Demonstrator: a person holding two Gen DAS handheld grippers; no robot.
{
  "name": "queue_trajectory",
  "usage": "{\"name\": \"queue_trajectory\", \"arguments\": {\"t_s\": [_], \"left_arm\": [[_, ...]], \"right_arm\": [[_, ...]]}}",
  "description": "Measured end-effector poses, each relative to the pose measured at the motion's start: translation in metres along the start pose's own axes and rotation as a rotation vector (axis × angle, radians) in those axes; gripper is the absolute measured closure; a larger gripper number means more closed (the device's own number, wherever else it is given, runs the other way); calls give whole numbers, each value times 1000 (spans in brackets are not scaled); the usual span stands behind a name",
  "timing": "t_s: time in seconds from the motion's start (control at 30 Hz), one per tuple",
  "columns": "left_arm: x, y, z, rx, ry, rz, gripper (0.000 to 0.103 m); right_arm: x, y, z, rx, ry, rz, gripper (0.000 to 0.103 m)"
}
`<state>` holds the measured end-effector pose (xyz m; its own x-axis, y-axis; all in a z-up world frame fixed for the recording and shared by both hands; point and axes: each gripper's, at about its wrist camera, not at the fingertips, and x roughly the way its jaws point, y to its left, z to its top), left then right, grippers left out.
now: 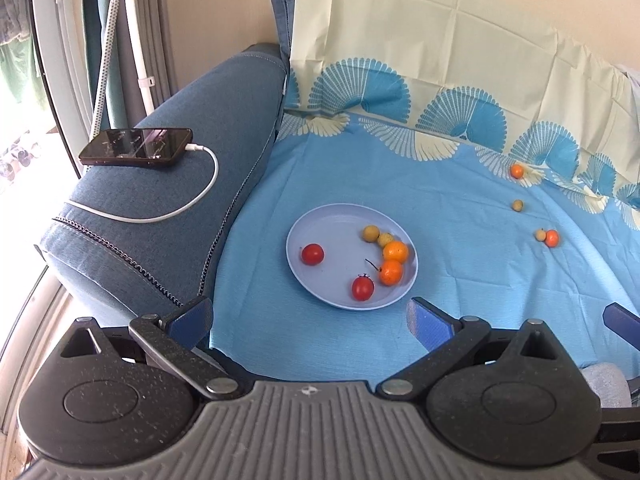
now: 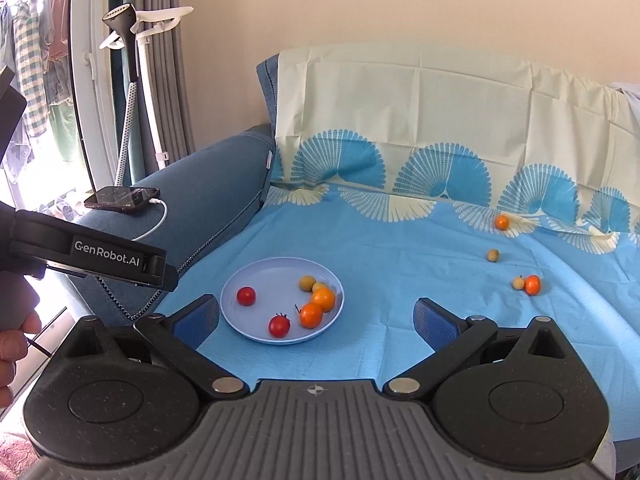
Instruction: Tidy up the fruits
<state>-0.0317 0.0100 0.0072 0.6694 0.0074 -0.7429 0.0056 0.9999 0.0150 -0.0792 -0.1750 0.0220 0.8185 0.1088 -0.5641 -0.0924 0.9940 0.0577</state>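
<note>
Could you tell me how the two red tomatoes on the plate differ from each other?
The left tomato lies alone on the far left of the plate; the near tomato lies at the front rim, close to an orange fruit. The near tomato shows a dark stem on top; the left tomato shows none. Both are small, red, glossy and roughly the same size.

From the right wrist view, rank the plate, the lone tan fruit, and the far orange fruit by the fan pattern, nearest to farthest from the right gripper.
1. Plate: nearest, just ahead of the open right gripper, slightly left.
2. Lone tan fruit: farther out on the blue sheet, to the right.
3. Orange fruit: farthest, at the fan-patterned edge near the backrest.
</note>
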Motion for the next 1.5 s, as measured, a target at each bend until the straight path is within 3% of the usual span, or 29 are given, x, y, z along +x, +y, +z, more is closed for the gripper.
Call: {"name": "queue_trajectory", "arguments": {"t_s": [1.13,1.5], "left_arm": [[-13,1,0,4,-22,-6,0],[-17,1,21,-28,-44,-28,0]], "right_arm": [[-12,9,-1,-25,-32,-17,1],[-24,12,7,-76,-87,-75,1]]}}
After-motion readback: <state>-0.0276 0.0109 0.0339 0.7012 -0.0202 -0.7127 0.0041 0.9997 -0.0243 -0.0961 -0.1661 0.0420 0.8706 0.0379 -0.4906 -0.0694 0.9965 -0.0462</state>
